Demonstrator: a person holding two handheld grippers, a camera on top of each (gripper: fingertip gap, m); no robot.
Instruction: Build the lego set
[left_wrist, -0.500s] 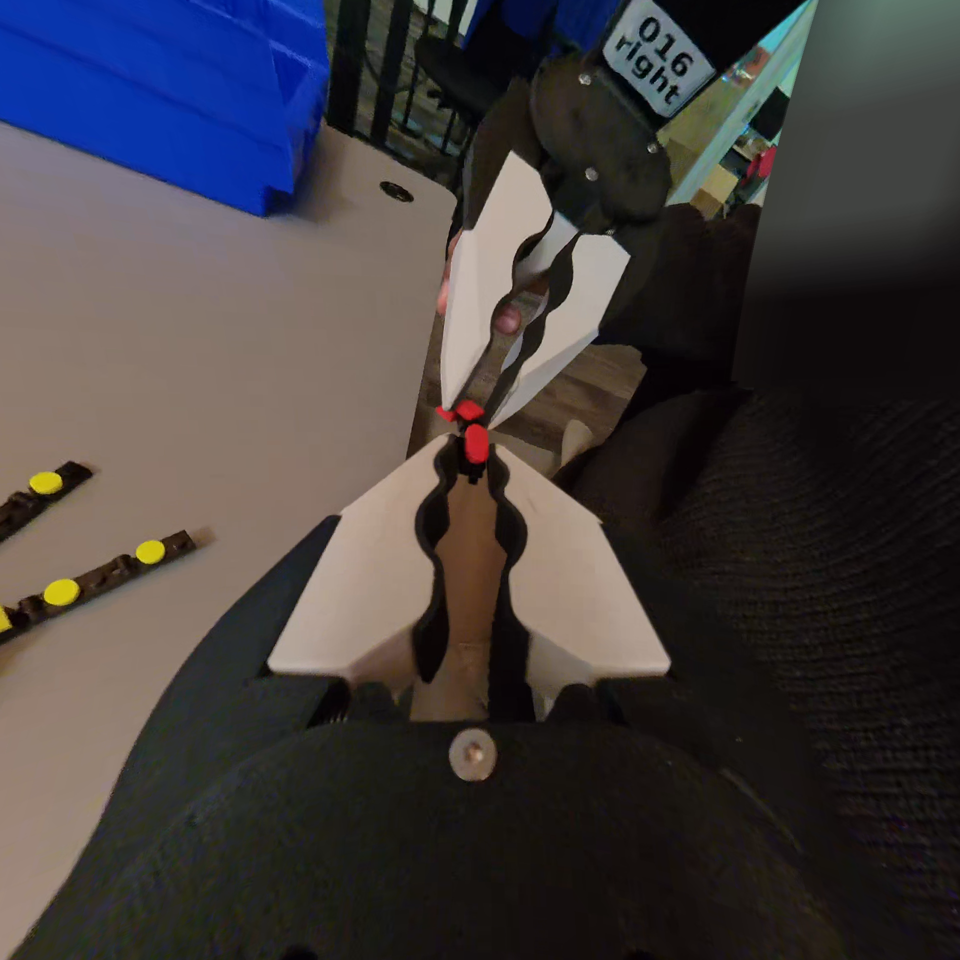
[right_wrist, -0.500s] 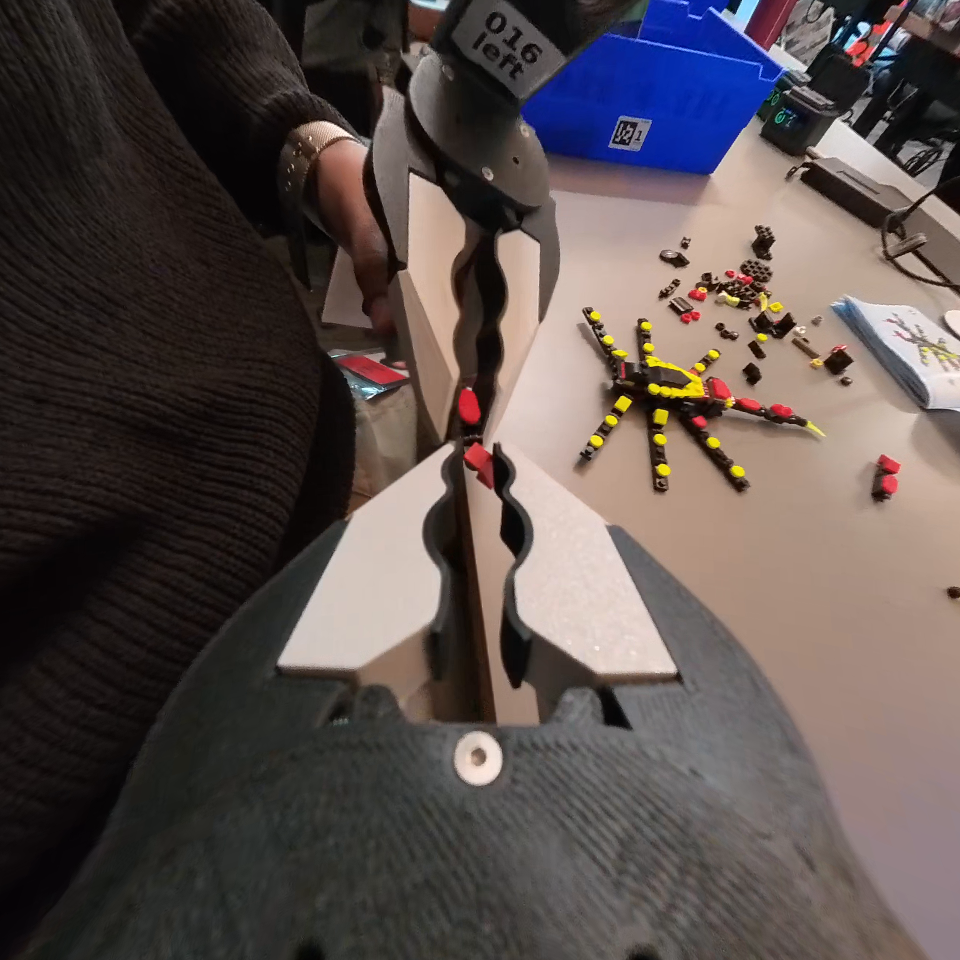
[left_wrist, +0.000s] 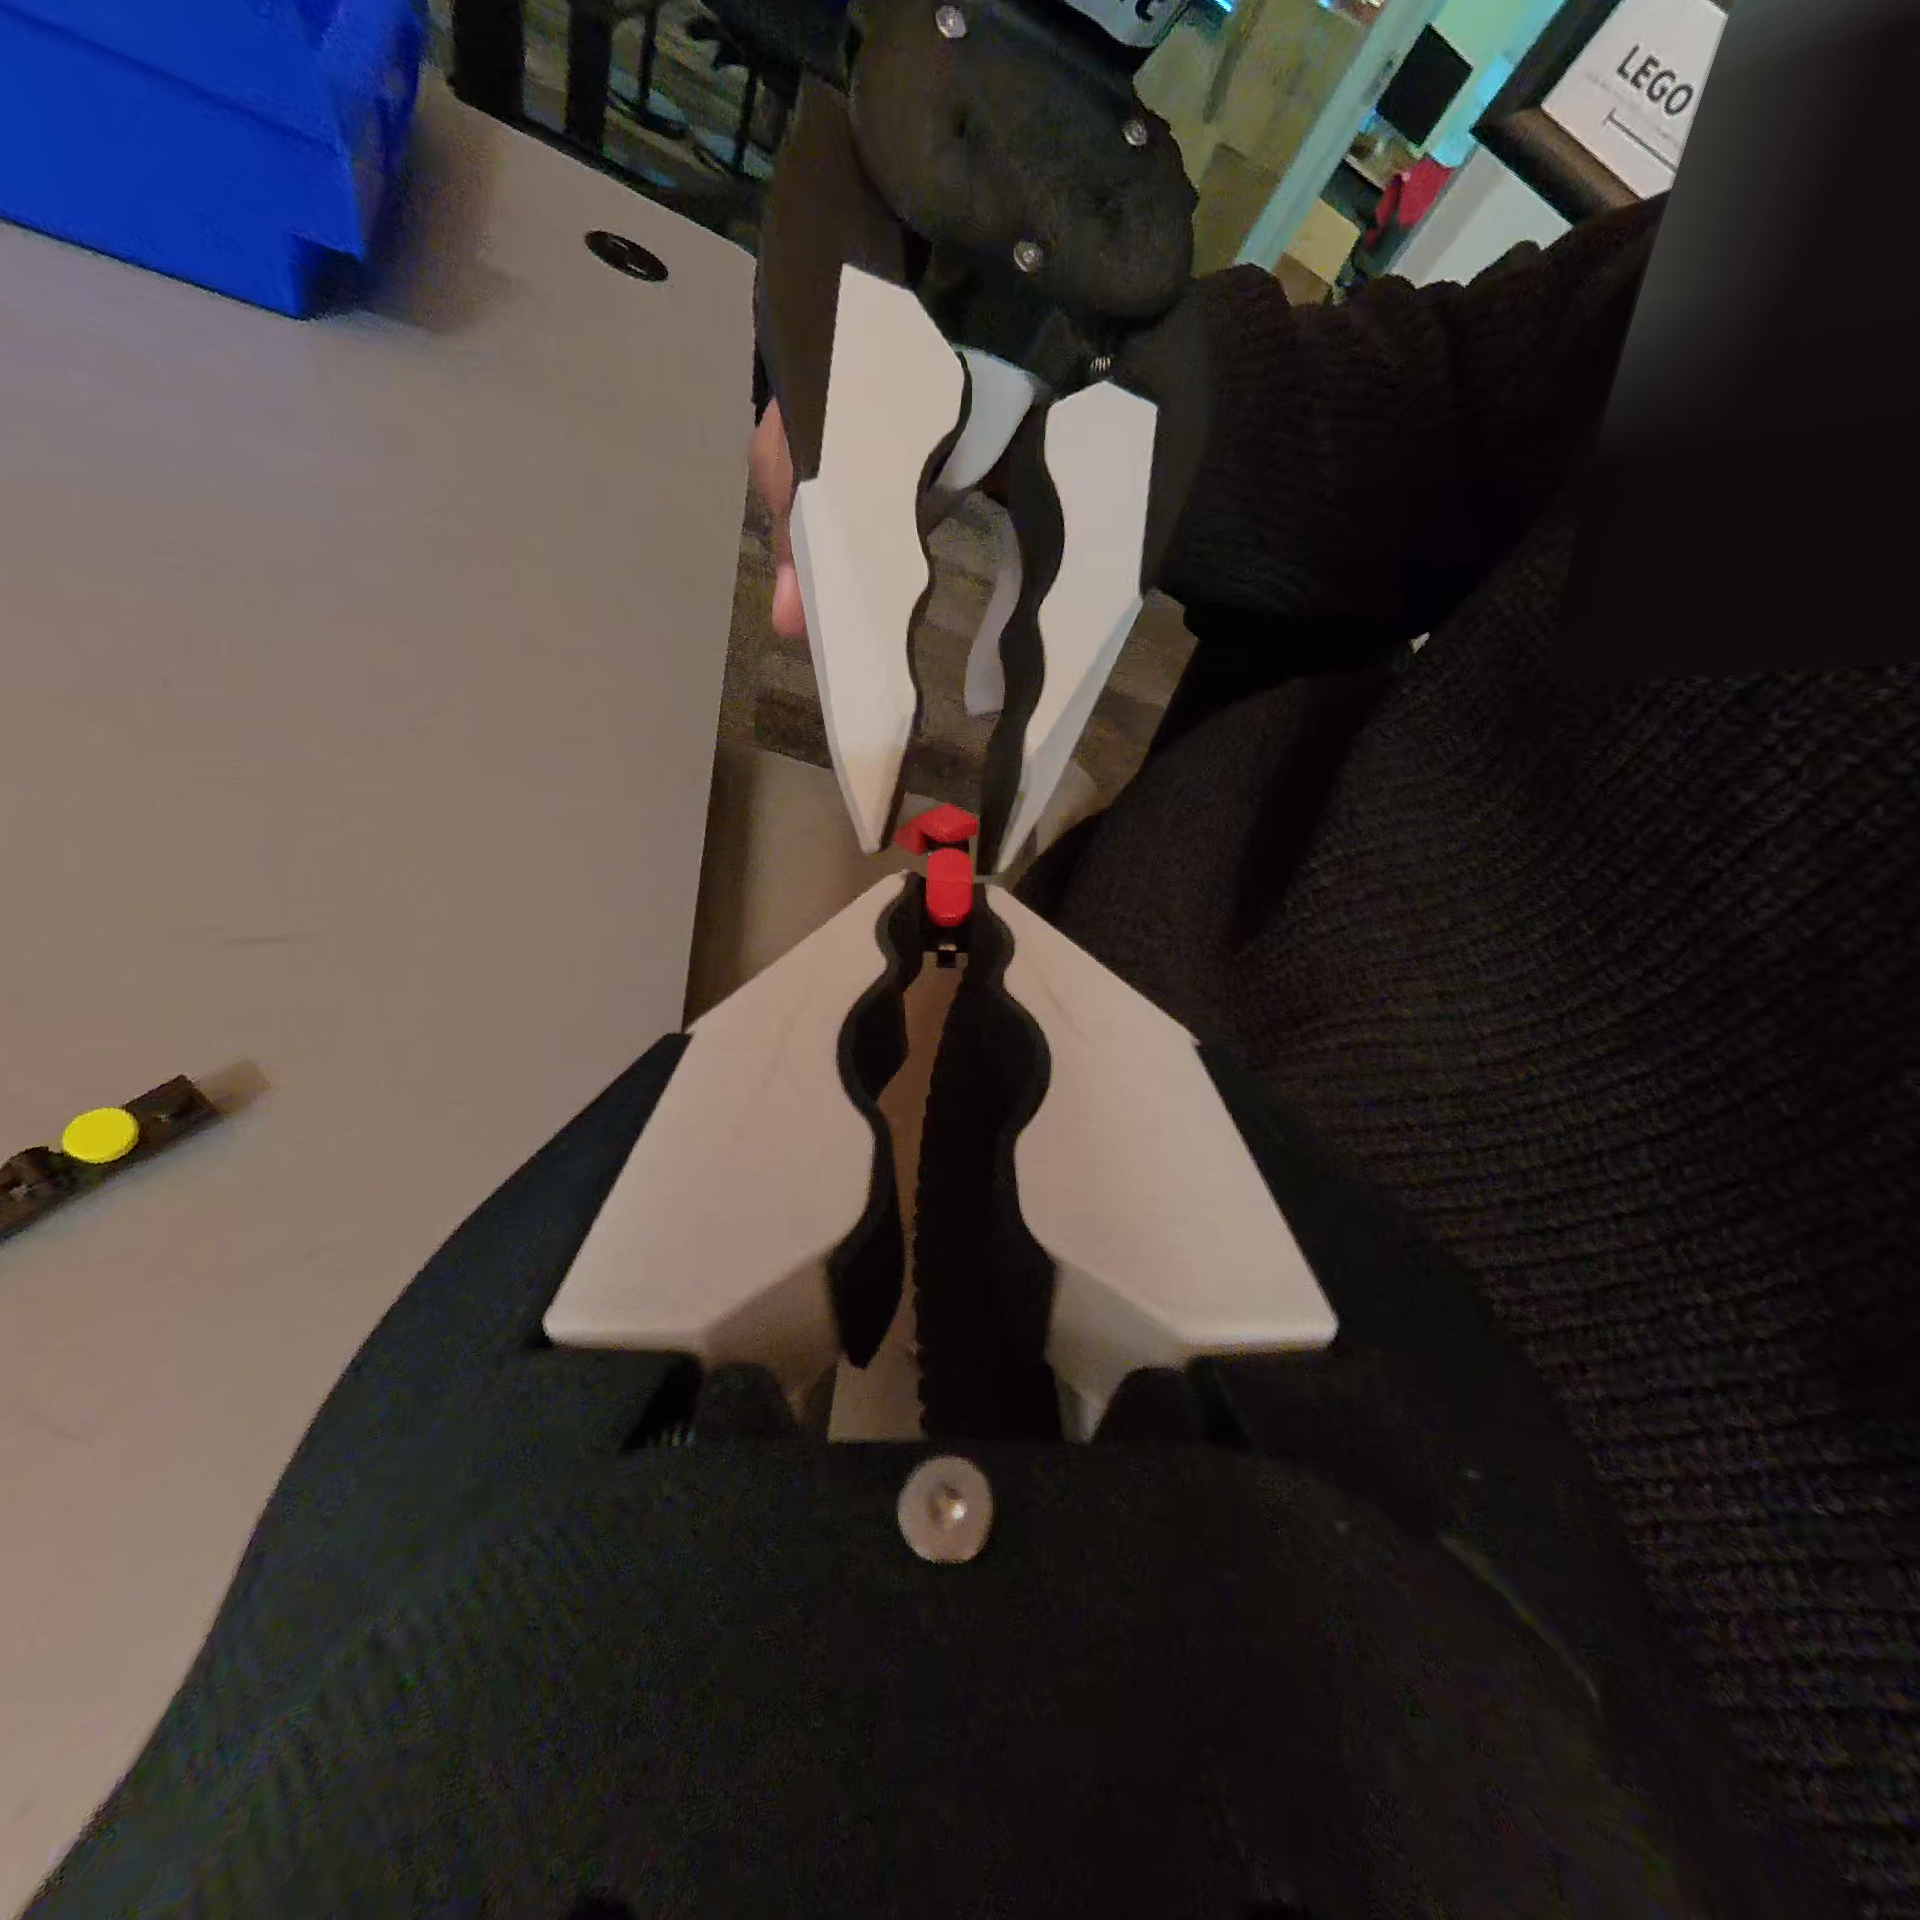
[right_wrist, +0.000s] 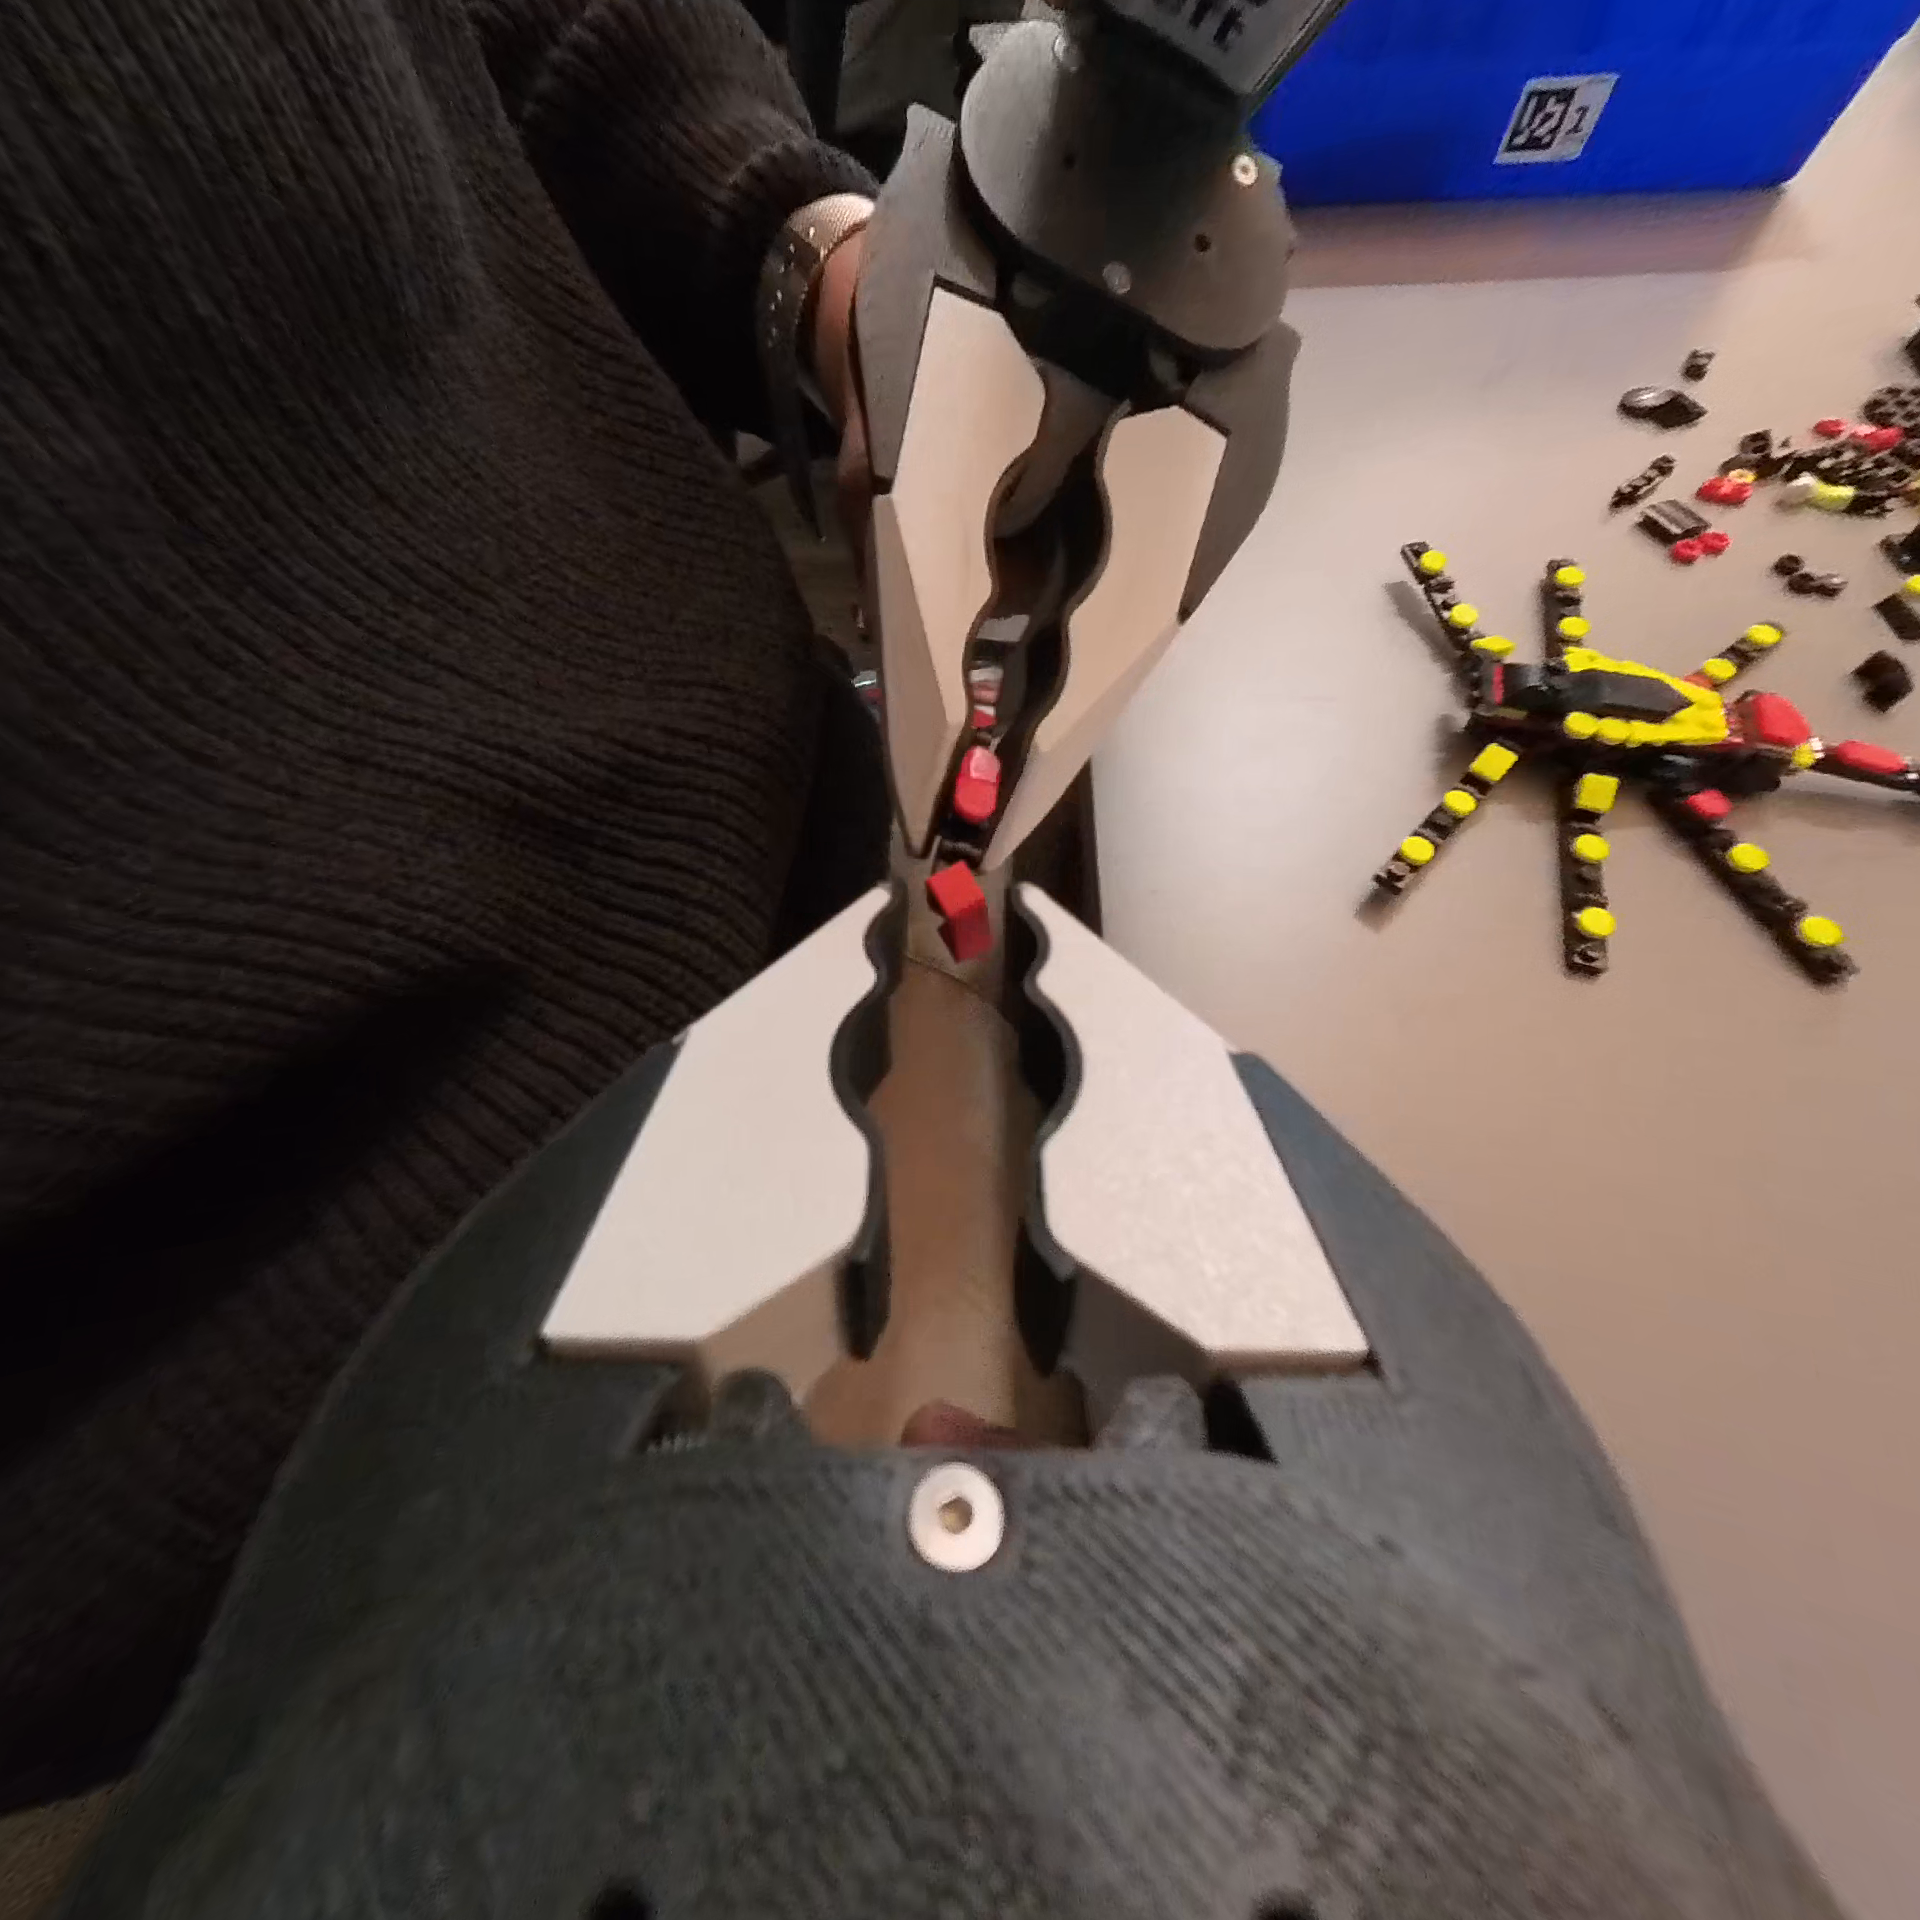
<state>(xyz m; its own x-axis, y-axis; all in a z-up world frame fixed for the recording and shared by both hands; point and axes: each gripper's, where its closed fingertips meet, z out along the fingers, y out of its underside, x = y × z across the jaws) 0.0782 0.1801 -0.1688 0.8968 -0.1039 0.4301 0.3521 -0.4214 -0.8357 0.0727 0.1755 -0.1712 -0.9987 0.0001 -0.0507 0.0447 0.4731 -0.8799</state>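
Since half a second ago my right gripper (right_wrist: 951, 914) has opened to a narrow gap, its red brick (right_wrist: 958, 910) loose between the tips. My left gripper (left_wrist: 943, 902) pinches one rounded red piece (left_wrist: 948, 885) just beside it, off the table (right_wrist: 1455, 1195) edge; one spider model (right_wrist: 1621, 727) lies there, a labelled blue bin (right_wrist: 1558, 94) behind

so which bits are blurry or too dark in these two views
Left wrist view: the blue plastic bin and grey table edge are smeared, the right side falls into darkness. Right wrist view: the black-and-yellow lego spider is soft; the small red brick stays fairly sharp.
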